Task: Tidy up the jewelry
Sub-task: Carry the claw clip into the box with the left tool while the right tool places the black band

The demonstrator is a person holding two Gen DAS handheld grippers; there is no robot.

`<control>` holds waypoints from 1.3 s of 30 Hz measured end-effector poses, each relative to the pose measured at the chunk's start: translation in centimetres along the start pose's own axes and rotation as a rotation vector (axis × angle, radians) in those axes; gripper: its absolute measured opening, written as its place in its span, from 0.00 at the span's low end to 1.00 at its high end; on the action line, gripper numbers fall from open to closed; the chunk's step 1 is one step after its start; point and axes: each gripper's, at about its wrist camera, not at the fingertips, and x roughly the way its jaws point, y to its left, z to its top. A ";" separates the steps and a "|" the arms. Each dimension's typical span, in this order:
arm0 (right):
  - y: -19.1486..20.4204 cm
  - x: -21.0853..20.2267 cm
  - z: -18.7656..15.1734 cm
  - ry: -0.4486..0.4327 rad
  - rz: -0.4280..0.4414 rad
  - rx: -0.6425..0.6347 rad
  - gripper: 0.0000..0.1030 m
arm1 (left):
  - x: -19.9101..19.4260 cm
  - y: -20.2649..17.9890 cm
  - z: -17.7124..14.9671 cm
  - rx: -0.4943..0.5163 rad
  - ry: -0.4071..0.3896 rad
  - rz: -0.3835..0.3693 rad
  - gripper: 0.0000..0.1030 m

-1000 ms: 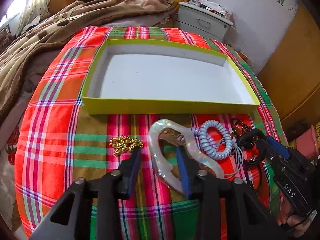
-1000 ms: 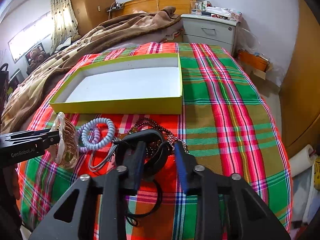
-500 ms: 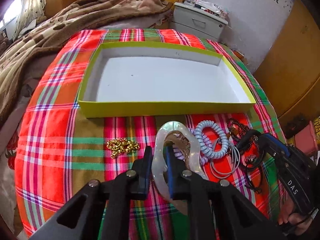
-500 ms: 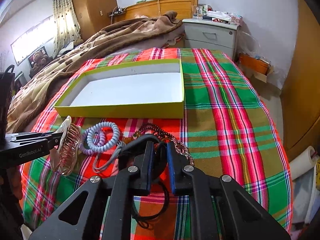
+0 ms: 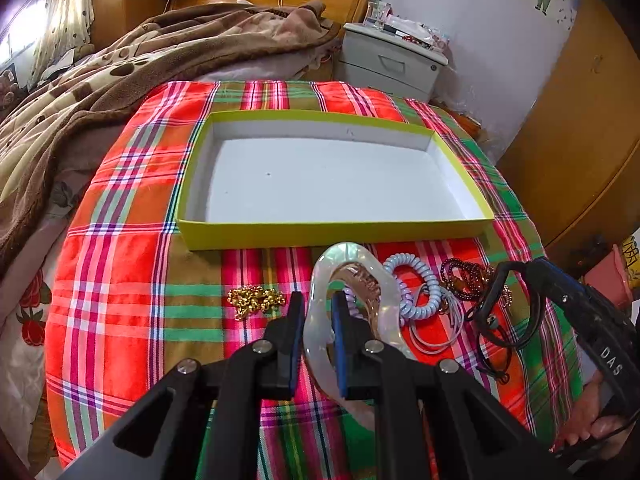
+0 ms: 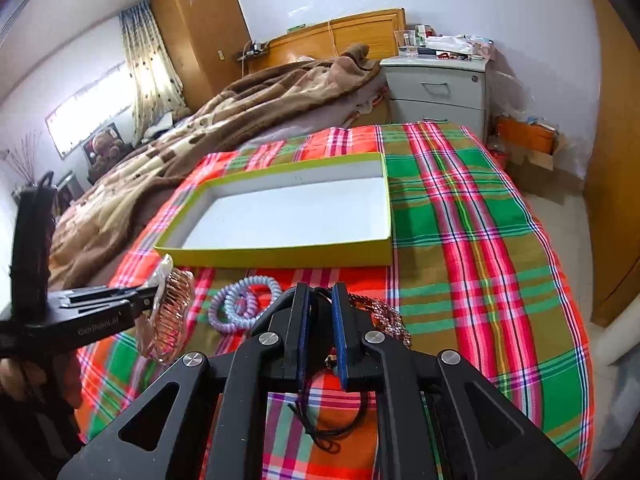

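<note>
**Inspector:** While both tools are loaded, nothing has reached the tray (image 5: 332,236) yet; its white floor is bare in both views. Start at the left.

**Assistant:** Furthest left on the plaid cloth (image 5: 120,280) lies a small gold bead chain (image 5: 256,299), untouched, just in front of the tray's near wall. Beside it, the left gripper (image 5: 316,336) has its blue pads pressed onto one side of a pearly hair claw clip (image 5: 352,276). From the right wrist view the clip (image 6: 168,312) hangs clear of the cloth, copper teeth showing.

**Inspector:** Next along?

**Assistant:** Pale blue coil hair ties (image 5: 416,288) rest on the cloth with thin white loops just beside them. Then a dark beaded bracelet (image 5: 464,276), partly behind the right gripper (image 6: 320,332).

**Inspector:** State of that tool?

**Assistant:** Its pads are drawn close on a black cord (image 6: 332,424), which trails out beneath the fingers; the left view shows black loops (image 5: 516,320) hanging at its tip. A beaded chain (image 6: 384,316) lies just right of it on the cloth.

**Inspector:** Assessment?

**Assistant:** Early stage, in my judgement. Two items are picked up, none deposited. The gold chain, coil ties, white loops, bracelet and beaded chain are all left to move. The cord may snag its neighbours when carried.
</note>
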 end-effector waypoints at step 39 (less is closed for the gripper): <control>-2.1 12.0 11.9 0.048 -0.009 0.001 0.11 | 7.1 3.0 11.5 -0.022 0.005 -0.027 0.11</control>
